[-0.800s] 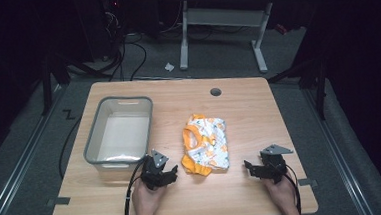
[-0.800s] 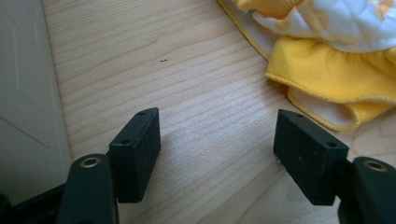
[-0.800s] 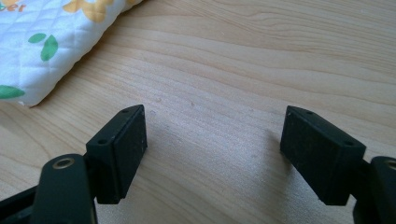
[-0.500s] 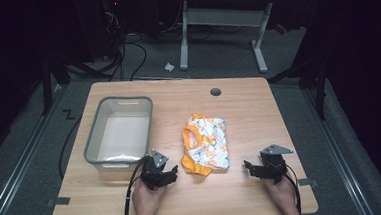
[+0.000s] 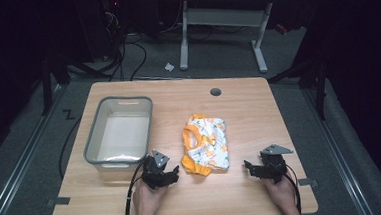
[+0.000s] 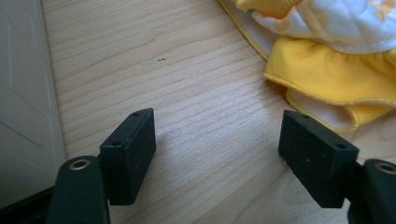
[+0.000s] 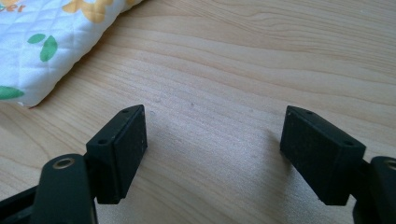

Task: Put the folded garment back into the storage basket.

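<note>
A folded white quilted garment with orange trim and a printed pattern point(image 5: 206, 144) lies in the middle of the wooden table point(image 5: 238, 104). My left gripper point(image 5: 168, 175) rests near the front edge just left of the garment's orange hem, jaws open over bare wood. In the left gripper view point(image 6: 219, 149) the yellow-orange hem point(image 6: 327, 74) lies ahead to the right. My right gripper point(image 5: 250, 168) sits at the front right, apart from the garment, open and empty. The right gripper view point(image 7: 212, 154) has the garment's white quilted corner point(image 7: 51, 42) at upper left.
A grey plastic bin point(image 5: 121, 133) stands on the left half of the table, its wall point(image 6: 23, 93) close beside my left gripper. A round cable hole point(image 5: 215, 92) is at the back of the table. Desk legs and cables stand on the floor behind.
</note>
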The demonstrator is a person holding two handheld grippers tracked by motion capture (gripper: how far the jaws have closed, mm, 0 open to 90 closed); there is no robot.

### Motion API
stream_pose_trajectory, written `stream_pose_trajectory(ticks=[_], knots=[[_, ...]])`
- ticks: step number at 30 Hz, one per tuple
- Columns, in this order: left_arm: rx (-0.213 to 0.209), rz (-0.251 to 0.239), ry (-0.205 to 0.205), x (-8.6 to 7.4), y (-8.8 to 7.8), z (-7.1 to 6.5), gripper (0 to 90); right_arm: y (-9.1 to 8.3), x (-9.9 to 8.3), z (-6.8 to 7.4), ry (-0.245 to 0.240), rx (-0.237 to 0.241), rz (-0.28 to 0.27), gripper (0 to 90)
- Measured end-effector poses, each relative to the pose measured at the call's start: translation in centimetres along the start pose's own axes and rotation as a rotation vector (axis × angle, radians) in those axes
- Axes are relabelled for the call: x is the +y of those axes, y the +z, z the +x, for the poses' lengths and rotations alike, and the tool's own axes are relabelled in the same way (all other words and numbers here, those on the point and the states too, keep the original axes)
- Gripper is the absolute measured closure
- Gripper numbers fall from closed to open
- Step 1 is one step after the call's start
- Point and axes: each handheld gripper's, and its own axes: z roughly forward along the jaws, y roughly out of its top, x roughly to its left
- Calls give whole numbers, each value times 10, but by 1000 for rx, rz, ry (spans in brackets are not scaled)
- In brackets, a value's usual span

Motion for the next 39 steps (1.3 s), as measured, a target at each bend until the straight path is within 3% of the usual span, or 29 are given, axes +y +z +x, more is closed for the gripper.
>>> stream_pose_trajectory(ticks=[4, 19, 28, 35, 39], knots=[[15, 1, -8, 1, 1, -1, 257, 0, 0, 0, 1, 0, 0, 233], [6, 1, -2, 1, 1, -2, 258, 0, 0, 0, -1, 1, 0, 233], [-43, -5, -37, 2, -1, -2, 275, 0, 0, 0, -2, 1, 1, 232], [-46, -15, -17, 5, -7, -5, 270, 0, 0, 0, -1, 0, 1, 232], [-73, -31, -33, 9, -11, -6, 264, 0, 0, 0, -1, 0, 1, 232]])
